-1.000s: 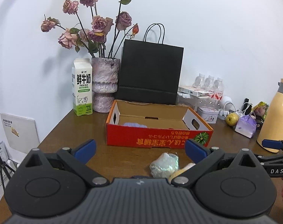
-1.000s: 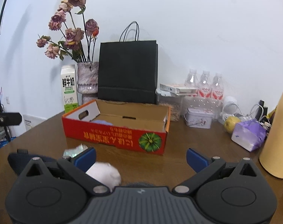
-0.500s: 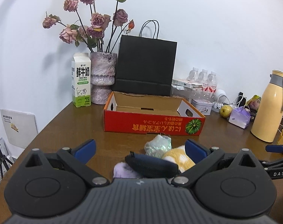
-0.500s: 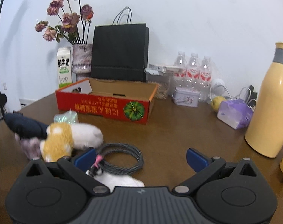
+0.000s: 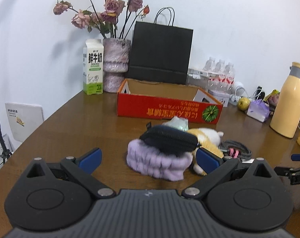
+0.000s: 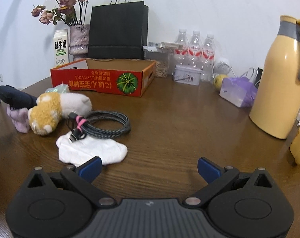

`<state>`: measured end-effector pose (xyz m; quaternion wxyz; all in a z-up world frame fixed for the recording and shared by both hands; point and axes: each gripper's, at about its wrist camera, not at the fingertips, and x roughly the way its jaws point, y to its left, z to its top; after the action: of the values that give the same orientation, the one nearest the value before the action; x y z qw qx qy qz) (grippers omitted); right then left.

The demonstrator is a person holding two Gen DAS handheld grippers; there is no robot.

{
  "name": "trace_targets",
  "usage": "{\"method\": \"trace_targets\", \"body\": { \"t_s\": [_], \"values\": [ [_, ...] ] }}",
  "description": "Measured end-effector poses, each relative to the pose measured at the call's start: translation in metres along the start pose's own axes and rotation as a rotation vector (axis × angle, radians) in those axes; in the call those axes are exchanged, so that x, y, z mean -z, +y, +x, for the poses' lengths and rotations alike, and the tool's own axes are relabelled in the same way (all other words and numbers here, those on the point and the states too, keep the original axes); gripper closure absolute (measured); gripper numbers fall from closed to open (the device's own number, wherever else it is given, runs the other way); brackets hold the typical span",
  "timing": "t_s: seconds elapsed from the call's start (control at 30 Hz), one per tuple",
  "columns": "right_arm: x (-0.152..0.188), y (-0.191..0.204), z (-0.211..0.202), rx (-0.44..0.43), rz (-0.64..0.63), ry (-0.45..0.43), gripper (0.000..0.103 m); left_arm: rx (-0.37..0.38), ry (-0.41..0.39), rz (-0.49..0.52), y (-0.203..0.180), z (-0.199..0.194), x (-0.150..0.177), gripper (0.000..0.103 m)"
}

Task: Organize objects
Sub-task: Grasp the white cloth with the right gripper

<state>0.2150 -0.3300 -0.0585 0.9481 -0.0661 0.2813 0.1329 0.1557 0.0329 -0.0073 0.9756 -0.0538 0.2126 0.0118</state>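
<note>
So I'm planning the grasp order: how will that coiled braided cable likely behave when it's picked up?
The braided cable is probably floppy, though its pink tie should hold the coil together. It looks light. One end rests on the white cloth, which might drag along.

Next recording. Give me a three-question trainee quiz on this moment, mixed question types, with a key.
1. True or false: the dark zip pouch lies on top of the fluffy purple item.
2. What rests partly on the white cloth? A) milk carton B) coiled braided cable C) yellow jug
3. Fill in: both the left gripper and the right gripper are ____ and hold nothing.

Key: 1 true; 2 B; 3 open.
</note>
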Motion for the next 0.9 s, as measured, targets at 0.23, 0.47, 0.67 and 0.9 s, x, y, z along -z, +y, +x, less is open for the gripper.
{"method": "trace_targets", "body": {
  "t_s": [0.23, 0.47, 0.67, 0.9],
  "values": [
    [0.005, 0.000, 0.002, -0.058, 0.003, 0.000, 0.000, -0.007, 0.037, -0.008, -0.004, 0.006, 0.010, 0.000],
    [-0.009, 0.019, 0.014, -0.155, -0.073, 0.014, 0.000, -0.007, 0.051, -0.004, -0.009, 0.012, 0.013, 0.000],
    [-0.030, 0.040, 0.041, -0.266, -0.174, 0.069, 0.000, -0.009, 0.051, -0.014, -0.008, 0.008, 0.014, 0.000],
    [-0.030, 0.048, 0.066, -0.322, -0.155, 0.121, 0.000, -0.013, 0.046, -0.034, -0.002, 0.003, 0.014, 0.000]
  ]
}}
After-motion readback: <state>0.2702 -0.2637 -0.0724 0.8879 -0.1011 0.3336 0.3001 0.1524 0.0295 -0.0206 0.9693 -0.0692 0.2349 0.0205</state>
